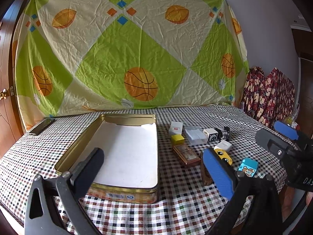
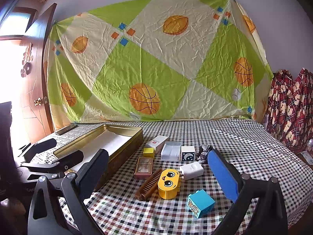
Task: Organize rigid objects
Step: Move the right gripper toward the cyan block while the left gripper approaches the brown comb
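Observation:
An open gold tin (image 1: 78,146) with a white lining sits on the checked table; it also shows in the right wrist view (image 2: 125,148). Right of it lie small objects: a yellow face block (image 2: 169,183), a blue bear block (image 2: 200,203), a wooden comb (image 2: 149,184), a white charger (image 2: 191,170), a brown box (image 2: 143,168), a yellow cube (image 2: 148,152), a clear case (image 2: 171,150), a white box (image 2: 156,143). My left gripper (image 1: 154,164) is open over the tin's near end. My right gripper (image 2: 158,168) is open above the objects, holding nothing.
A dark phone (image 1: 42,126) lies at the table's far left corner. A white cube with dark print (image 2: 187,153) and a grey crumpled item (image 2: 203,152) lie behind the charger. A patterned sheet hangs behind the table. Red bear-print fabric (image 2: 289,113) stands at the right.

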The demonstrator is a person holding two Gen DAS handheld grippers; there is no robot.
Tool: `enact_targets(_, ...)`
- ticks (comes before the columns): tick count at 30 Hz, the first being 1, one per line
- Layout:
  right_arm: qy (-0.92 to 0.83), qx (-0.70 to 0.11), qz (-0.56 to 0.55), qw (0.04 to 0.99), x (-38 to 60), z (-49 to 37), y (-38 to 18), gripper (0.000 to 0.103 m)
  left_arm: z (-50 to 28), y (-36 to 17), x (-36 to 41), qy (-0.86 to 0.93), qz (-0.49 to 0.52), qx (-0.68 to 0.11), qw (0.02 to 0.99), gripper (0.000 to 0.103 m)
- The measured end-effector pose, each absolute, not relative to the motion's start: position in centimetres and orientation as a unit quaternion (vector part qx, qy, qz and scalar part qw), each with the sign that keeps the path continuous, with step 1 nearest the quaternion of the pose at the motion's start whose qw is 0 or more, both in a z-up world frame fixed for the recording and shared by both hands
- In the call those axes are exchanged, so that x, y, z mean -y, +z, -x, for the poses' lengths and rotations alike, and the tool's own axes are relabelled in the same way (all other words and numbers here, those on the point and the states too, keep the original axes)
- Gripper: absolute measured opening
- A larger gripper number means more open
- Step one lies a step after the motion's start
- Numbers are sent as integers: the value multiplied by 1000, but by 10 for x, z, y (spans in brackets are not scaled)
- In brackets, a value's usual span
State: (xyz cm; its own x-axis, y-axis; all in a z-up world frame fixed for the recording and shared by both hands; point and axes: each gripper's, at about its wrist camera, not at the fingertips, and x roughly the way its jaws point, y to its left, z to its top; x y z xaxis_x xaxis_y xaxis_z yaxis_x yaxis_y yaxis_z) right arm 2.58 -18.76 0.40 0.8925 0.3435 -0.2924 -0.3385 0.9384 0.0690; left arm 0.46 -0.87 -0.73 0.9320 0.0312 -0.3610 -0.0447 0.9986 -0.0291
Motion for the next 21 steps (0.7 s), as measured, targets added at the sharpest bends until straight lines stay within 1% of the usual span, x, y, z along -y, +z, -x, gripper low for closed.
enact_targets(13,161,-167,-17,973,201,-35,-12,102,-16,-21,27,5,2,-196,981,103)
enact_targets(21,122,-197,-36,972,232,-53,-38,102,-32,-36,44,-18,-4,-223,975,103)
